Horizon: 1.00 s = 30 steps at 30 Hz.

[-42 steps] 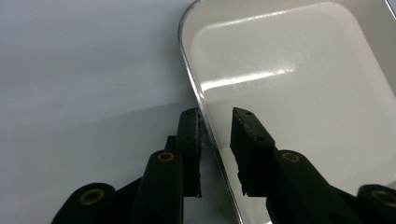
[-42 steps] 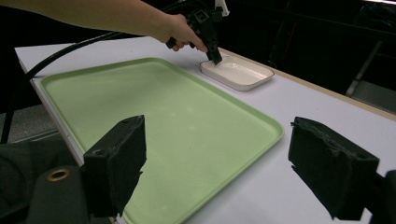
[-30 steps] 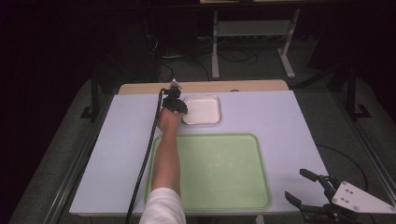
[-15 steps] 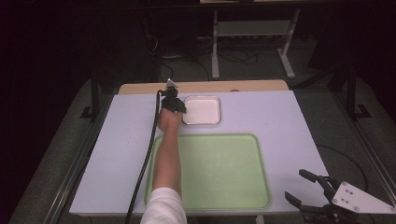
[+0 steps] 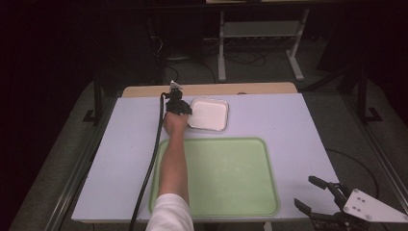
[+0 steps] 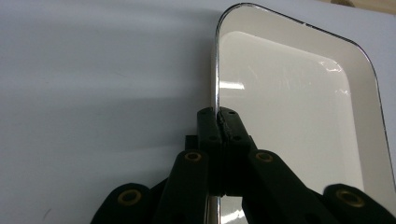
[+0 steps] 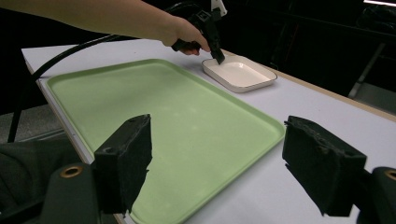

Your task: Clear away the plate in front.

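On the table [image 5: 288,125], the small dish [image 5: 209,114] lies behind the big tray [image 5: 226,178], near its far left corner, the two apart from each other.

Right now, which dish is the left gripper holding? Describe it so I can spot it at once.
Start at the big green tray on the pale table. Just beyond its far edge sits a small white enamel dish, rectangular with rounded corners and a thin dark rim. The left gripper has just closed on its rim.
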Available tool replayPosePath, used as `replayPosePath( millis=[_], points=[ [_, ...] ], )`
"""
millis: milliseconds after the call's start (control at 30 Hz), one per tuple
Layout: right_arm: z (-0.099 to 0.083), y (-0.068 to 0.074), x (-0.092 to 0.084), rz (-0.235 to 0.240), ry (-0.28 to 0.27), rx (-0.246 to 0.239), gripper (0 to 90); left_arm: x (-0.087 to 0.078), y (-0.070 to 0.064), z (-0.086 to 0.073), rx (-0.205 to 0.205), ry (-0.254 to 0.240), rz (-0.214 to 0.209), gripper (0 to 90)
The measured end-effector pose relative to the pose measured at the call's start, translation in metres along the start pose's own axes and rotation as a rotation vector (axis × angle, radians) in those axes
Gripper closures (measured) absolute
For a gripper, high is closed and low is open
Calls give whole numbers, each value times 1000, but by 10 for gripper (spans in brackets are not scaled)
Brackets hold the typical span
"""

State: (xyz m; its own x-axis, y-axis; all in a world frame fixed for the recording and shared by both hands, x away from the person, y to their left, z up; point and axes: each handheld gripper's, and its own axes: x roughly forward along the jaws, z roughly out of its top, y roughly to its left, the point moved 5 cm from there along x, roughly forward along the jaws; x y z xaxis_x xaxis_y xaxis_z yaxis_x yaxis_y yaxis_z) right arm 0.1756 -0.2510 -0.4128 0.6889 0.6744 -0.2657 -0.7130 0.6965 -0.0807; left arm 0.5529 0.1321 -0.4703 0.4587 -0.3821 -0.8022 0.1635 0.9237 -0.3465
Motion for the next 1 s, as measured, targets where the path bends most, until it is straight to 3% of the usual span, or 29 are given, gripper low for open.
replayPosePath(
  millis=[367,700,900,1000],
  points=[
    [0,-1,0,-7,-3,5,231,-23,2,6,-54,-74,-63,888],
    [-1,-2,0,-6,0,6,235,-43,4,0,-86,-110,-110,888],
    [-2,-2,2,-2,3,10,237,-57,4,-7,-78,-131,-158,888],
    [-2,-1,2,-1,2,9,236,-62,4,-10,-69,-146,-153,888]
  ],
)
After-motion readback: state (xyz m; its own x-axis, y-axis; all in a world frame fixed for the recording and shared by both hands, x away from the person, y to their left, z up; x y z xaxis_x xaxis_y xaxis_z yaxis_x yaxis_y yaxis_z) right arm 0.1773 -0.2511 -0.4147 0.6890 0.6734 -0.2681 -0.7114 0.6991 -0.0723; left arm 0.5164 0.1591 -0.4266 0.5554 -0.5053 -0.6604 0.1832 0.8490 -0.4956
